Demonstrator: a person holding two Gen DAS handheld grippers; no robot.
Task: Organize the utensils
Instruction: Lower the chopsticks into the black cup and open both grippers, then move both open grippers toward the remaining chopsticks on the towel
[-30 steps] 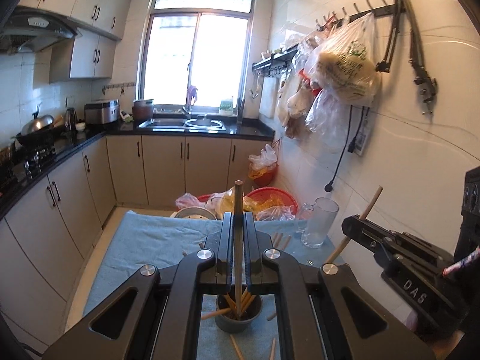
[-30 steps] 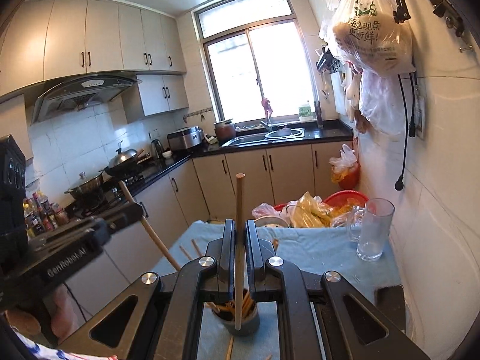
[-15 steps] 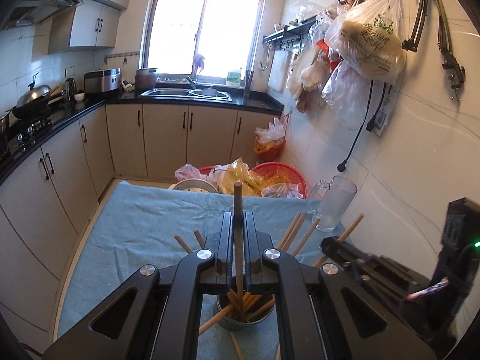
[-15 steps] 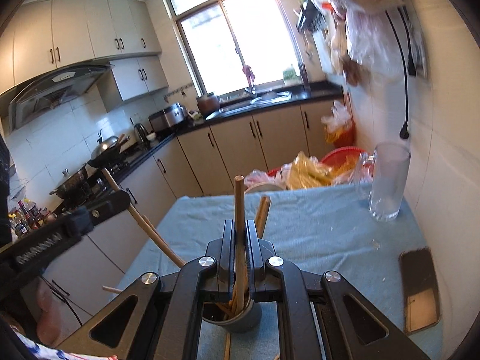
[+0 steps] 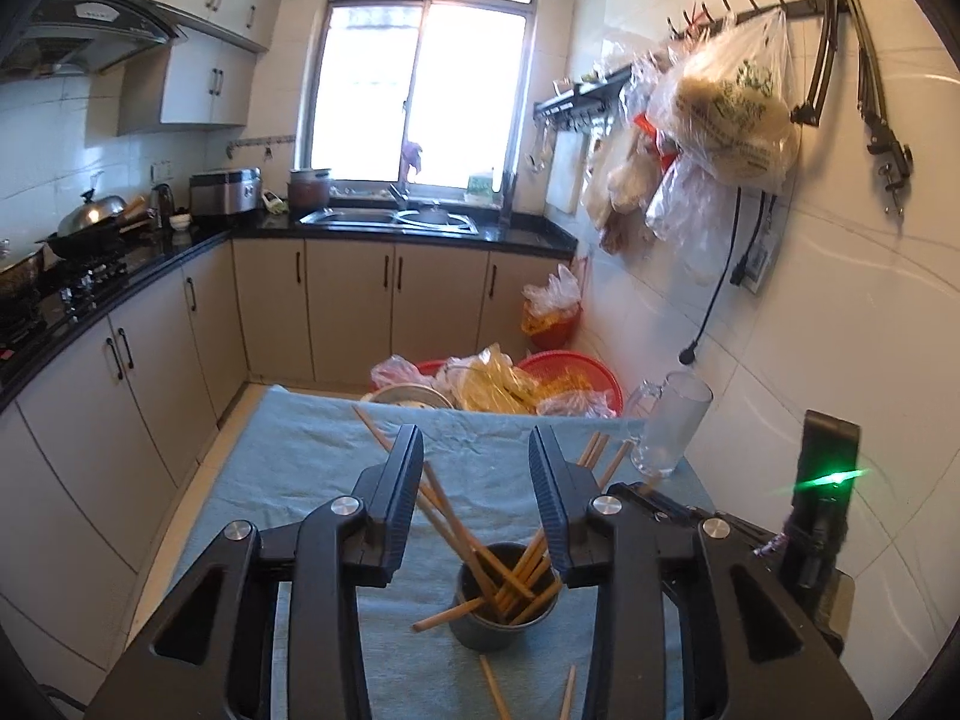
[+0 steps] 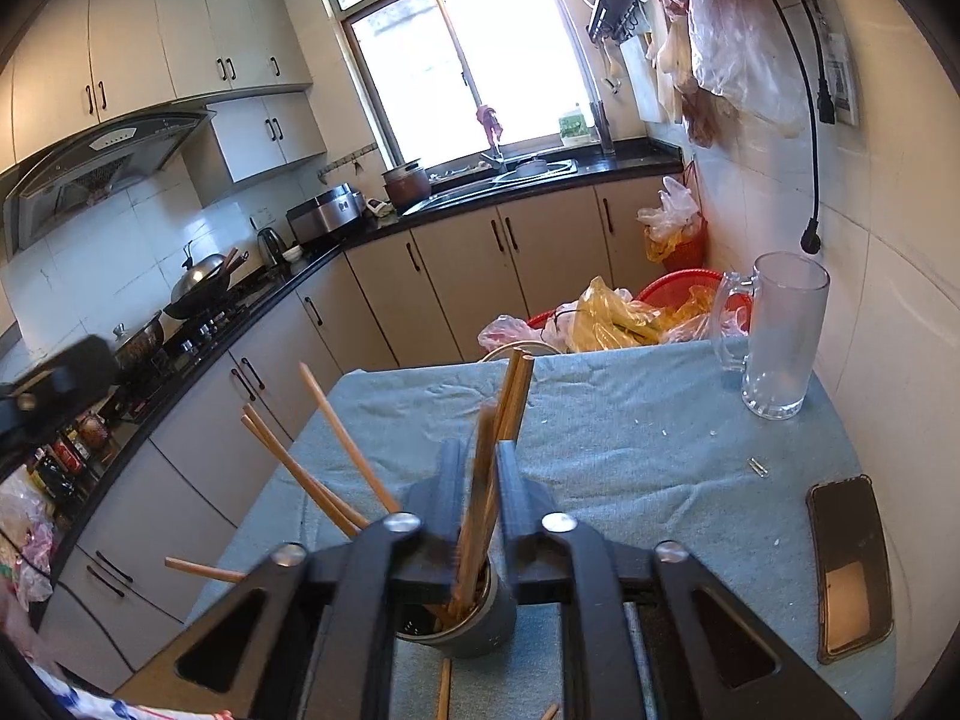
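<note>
- Chopsticks (image 5: 507, 576) stand bunched in a dark round cup (image 5: 504, 621) on the blue cloth (image 5: 300, 468) over the table, fanning out at different tilts.
- Your left gripper (image 5: 477, 498) hovers just above the cup; its jaws are spreading apart, and the leaning sticks pass through the gap without the pads pressing them.
- Your right gripper (image 6: 482, 501) sits over the same cup (image 6: 480, 624); its jaws are opening too, with one blurred chopstick (image 6: 480, 492) upright between them, seemingly free of the pads.
- Loose chopsticks (image 5: 495, 687) lie on the cloth in front of the cup.
- Glass mug (image 6: 777, 336) stands empty at the far right corner, near the tiled wall.
- Dark phone (image 6: 849, 561) lies flat at the cloth's right edge.
</note>
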